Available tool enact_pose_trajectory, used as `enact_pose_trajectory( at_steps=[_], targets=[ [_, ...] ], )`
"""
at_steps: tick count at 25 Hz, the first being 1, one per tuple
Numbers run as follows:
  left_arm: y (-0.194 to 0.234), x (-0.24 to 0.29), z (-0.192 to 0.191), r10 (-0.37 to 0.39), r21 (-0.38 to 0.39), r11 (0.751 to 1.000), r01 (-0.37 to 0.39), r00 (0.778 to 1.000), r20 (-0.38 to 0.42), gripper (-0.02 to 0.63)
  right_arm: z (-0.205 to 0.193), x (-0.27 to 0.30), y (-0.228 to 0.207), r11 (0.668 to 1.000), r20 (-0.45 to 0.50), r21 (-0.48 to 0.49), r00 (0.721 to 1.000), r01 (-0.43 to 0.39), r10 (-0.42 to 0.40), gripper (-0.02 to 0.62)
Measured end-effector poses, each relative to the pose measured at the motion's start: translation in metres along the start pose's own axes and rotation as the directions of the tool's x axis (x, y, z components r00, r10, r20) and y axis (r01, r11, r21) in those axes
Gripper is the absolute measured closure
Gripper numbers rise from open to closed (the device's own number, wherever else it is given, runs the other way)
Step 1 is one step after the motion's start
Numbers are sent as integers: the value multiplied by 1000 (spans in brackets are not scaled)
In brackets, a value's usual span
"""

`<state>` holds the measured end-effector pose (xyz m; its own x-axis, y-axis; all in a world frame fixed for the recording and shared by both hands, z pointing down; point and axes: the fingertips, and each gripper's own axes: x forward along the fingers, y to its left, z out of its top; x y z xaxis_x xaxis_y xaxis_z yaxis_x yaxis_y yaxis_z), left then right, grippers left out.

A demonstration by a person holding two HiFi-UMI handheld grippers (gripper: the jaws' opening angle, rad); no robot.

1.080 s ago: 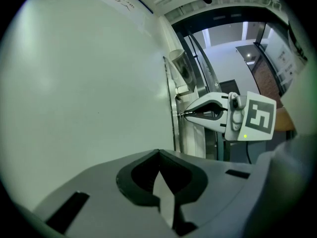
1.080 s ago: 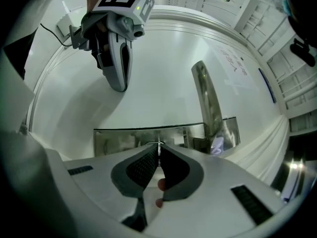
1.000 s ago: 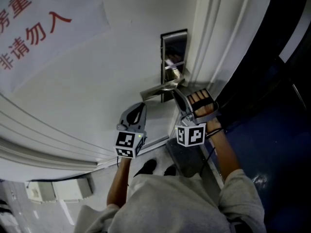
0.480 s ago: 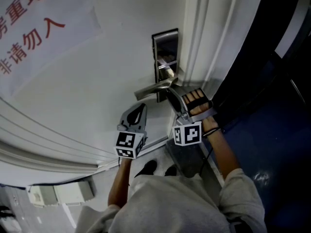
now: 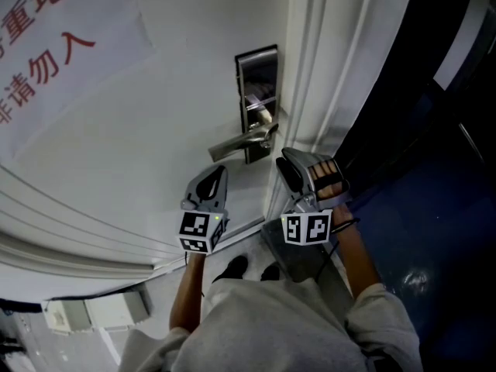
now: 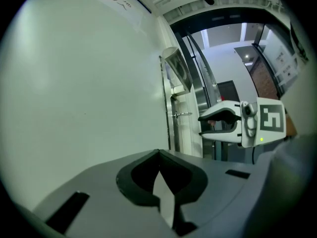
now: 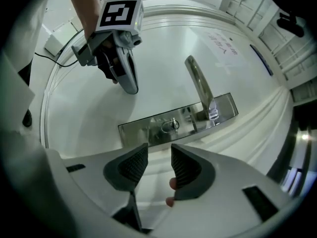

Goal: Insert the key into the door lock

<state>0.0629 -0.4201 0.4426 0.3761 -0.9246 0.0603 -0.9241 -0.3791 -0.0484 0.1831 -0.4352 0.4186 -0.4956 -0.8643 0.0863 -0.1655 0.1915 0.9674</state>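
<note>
White door leaf (image 5: 155,115) fills most of head view, evenly lit. Paper notice (image 5: 54,45) with red characters, top left. White moulded door frame (image 5: 329,60) on right. Past frame: dark blue floor (image 5: 434,231), glossy, small light glint. Pale grey floor (image 5: 155,293) below, white box-like unit (image 5: 85,310) at bottom left. Through opening: bright hallway (image 6: 223,48), reddish-brown wall panel (image 6: 260,76).

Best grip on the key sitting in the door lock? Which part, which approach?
Grip the key by its head, the only part standing out of the lock plate; the blade is buried. Come straight at the door face, probably with pads on the head's two broad sides, staying clear of the lever handle that juts out beside it.
</note>
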Motion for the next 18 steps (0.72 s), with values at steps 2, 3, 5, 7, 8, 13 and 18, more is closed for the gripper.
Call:
enact_pose_trajectory(
  at_steps=[2,3,5,7,8,13,18],
  targets=[
    [0,0,-2,-1,-1,1000,1,1000,-3,589,-10,-5,5,1000,-18,28,1000,4,-3,456],
    [1,0,-2,0,-1,1000,0,1000,-4,589,-14,-7,7,999,-25,37,1000,7,-6,481],
    [2,0,-3,0,-1,1000,0,1000,-5,589,-20,-11,11,999,-39,49,999,14,-12,530],
    [1,1,-4,-2,1,1000,2,1000,-9,589,-23,-13,15,996,-48,85,999,5,-1,569],
    [1,1,-4,-3,2,1000,3,1000,-11,589,-23,-13,16,993,-47,115,999,-6,12,572],
    [-1,3,0,-12,5,1000,12,1000,-5,589,-22,-17,11,936,-19,351,999,-23,32,572],
    [-14,14,2,-57,12,998,57,998,2,589,-40,-31,2,715,-31,699,1000,19,3,573]
  ],
)
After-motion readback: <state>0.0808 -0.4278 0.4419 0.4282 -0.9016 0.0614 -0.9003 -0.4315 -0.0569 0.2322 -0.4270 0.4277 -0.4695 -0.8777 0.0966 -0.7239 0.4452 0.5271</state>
